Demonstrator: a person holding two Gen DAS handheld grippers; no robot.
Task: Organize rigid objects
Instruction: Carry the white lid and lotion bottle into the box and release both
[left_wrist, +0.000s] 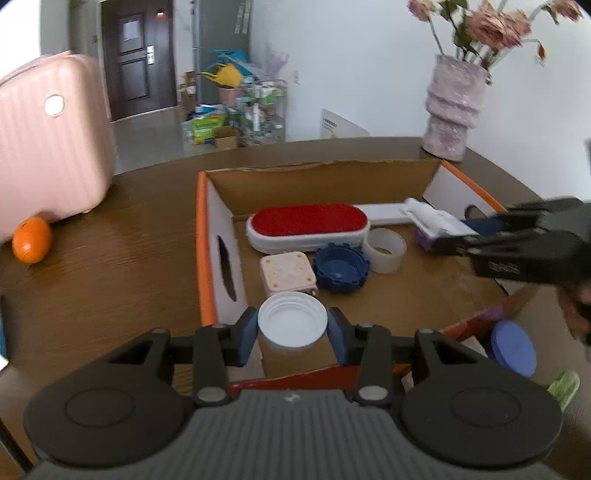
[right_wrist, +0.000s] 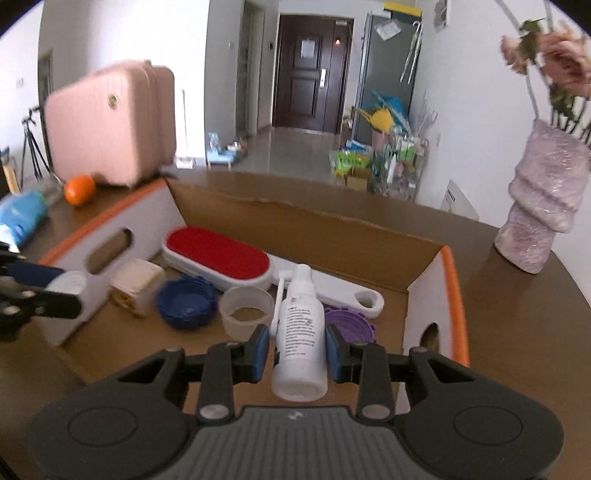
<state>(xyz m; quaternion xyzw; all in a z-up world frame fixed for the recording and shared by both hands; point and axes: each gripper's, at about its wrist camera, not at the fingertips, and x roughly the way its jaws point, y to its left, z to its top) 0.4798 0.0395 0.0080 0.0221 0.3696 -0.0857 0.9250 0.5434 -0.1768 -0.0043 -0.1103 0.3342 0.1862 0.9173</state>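
Note:
My left gripper (left_wrist: 292, 329) is shut on a white screw lid (left_wrist: 291, 319), held open side up over the near left corner of the orange-rimmed cardboard box (left_wrist: 201, 240). My right gripper (right_wrist: 297, 350) is shut on a white spray bottle (right_wrist: 301, 325), held lengthwise over the box's (right_wrist: 456, 295) near right part. Inside lie a red-faced lint brush (left_wrist: 308, 225), a cream square block (left_wrist: 288, 273), a blue ribbed lid (left_wrist: 341, 267), a tape roll (left_wrist: 384, 249) and a purple lid (right_wrist: 351, 321). Each gripper shows blurred in the other's view.
The box sits on a brown wooden table (left_wrist: 110, 258). A pink suitcase (left_wrist: 48, 147) and an orange (left_wrist: 31, 240) stand to its left, a pink vase with flowers (left_wrist: 452, 110) behind its right corner. A blue disc (left_wrist: 513, 347) lies outside the near right wall.

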